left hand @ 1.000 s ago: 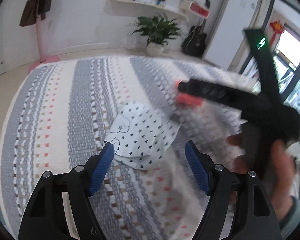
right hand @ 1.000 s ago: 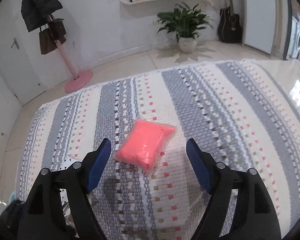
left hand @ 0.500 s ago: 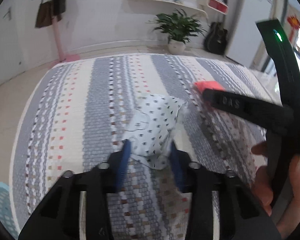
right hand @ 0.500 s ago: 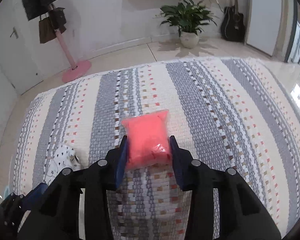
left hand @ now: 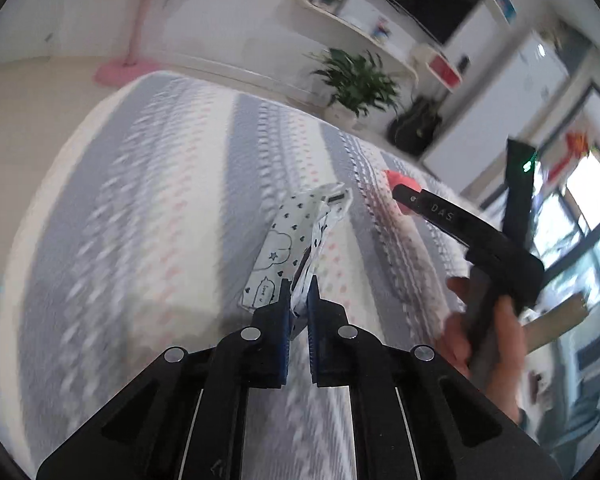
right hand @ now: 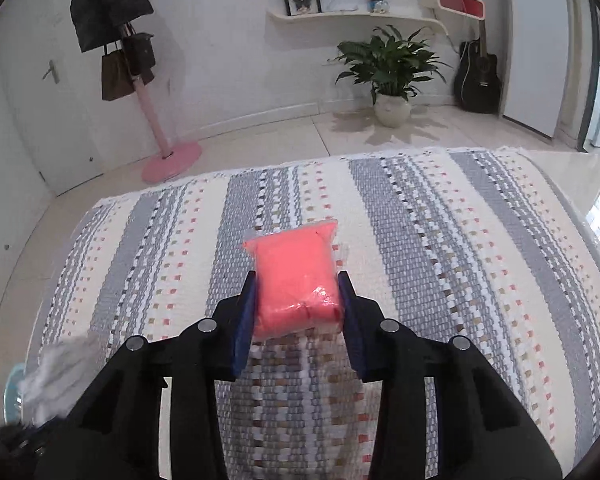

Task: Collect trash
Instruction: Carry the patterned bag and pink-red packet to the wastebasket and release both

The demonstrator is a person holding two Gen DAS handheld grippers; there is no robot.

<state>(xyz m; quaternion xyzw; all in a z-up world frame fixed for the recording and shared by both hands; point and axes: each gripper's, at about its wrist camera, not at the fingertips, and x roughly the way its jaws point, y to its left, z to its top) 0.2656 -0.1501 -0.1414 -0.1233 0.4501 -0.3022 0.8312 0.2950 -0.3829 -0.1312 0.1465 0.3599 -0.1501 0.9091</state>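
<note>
A white wrapper (left hand: 296,240) with small black hearts, crumpled, stands tilted above the rug, pinched at its near end. A pink packet (right hand: 296,280), plastic-sealed, sits clamped, far end free.

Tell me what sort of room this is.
Most likely a home living room: a woven striped rug on pale floor tiles, a black acoustic guitar against the wall, and a green potted plant below a wall shelf.

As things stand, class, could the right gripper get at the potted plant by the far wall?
Probably not. The right gripper has its jaws shut on the pink packet, and the potted plant stands on the floor well beyond the striped rug.
</note>
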